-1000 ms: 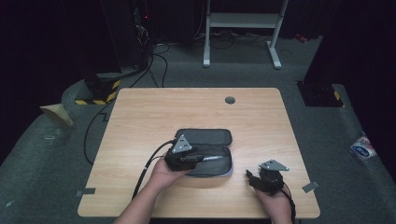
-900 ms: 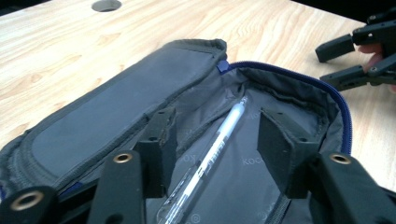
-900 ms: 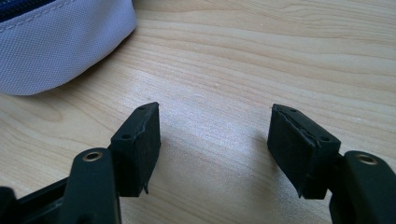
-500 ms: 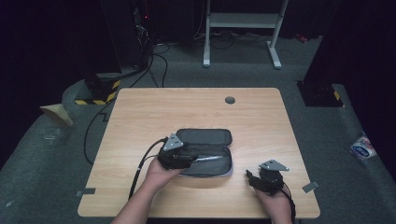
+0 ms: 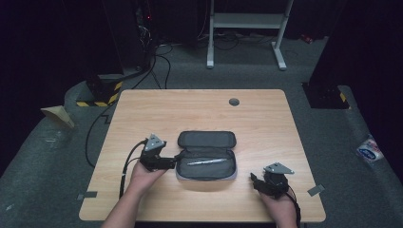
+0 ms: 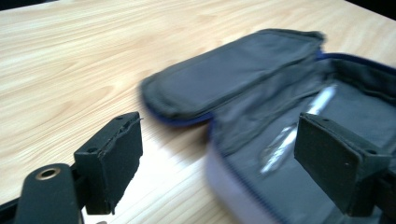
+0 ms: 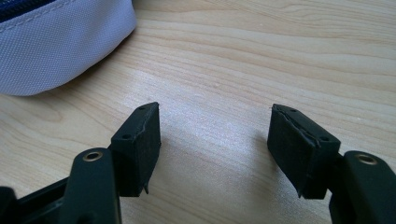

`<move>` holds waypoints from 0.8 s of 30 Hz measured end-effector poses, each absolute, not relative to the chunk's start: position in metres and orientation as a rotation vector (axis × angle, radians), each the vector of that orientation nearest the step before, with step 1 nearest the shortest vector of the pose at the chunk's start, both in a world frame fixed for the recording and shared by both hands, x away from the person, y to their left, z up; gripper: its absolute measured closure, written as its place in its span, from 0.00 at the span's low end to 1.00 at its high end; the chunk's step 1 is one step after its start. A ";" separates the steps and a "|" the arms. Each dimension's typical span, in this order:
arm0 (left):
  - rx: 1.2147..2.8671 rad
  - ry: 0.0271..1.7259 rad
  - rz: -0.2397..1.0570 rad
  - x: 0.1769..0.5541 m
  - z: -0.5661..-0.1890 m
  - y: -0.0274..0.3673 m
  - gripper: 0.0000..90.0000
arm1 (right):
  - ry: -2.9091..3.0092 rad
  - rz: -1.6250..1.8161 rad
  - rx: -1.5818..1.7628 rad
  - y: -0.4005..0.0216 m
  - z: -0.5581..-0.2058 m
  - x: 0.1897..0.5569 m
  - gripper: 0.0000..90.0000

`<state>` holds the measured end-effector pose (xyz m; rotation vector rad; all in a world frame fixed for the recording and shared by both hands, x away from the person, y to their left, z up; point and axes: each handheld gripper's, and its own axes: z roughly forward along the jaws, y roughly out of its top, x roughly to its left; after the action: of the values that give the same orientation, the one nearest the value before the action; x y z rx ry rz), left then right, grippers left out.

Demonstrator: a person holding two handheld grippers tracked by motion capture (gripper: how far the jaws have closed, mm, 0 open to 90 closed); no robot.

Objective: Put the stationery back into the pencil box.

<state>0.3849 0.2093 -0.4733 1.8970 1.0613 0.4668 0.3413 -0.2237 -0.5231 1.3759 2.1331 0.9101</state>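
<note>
Grey fabric zip pencil case [image 5: 207, 160]: lay lid-open mid-counter [image 5: 199, 107], silver pen [image 5: 206, 162] inside. Left hand-held gripper [image 5: 177, 159] at its left end, jaws just spread, empty, apparently after release; right hand-held gripper [image 5: 252, 179] spread, idle.

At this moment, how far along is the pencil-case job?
Done: the pencil case lies open, lid flat, a pen inside. In hand: nothing; the left gripper, jaws just opened, sits at the case's left end, the right gripper open over bare table. Left: presumably closing the case.
</note>
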 end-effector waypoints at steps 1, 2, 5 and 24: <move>1.888 1.084 0.469 0.385 -0.475 0.216 0.17 | 2.133 0.911 1.377 -0.224 -0.523 0.341 0.38; 1.881 1.103 0.476 0.385 -0.476 0.223 0.17 | 2.133 0.910 1.376 -0.224 -0.523 0.341 0.38; 1.859 1.157 0.485 0.383 -0.482 0.243 0.17 | 2.133 0.910 1.376 -0.224 -0.523 0.341 0.38; 2.013 1.353 0.590 0.348 -0.523 0.290 0.16 | 2.128 0.907 1.381 -0.223 -0.523 0.341 0.39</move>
<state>0.3481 0.2897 -0.5235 2.0126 1.3528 0.5901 0.3408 -0.2231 -0.5231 1.3815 2.1283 0.9071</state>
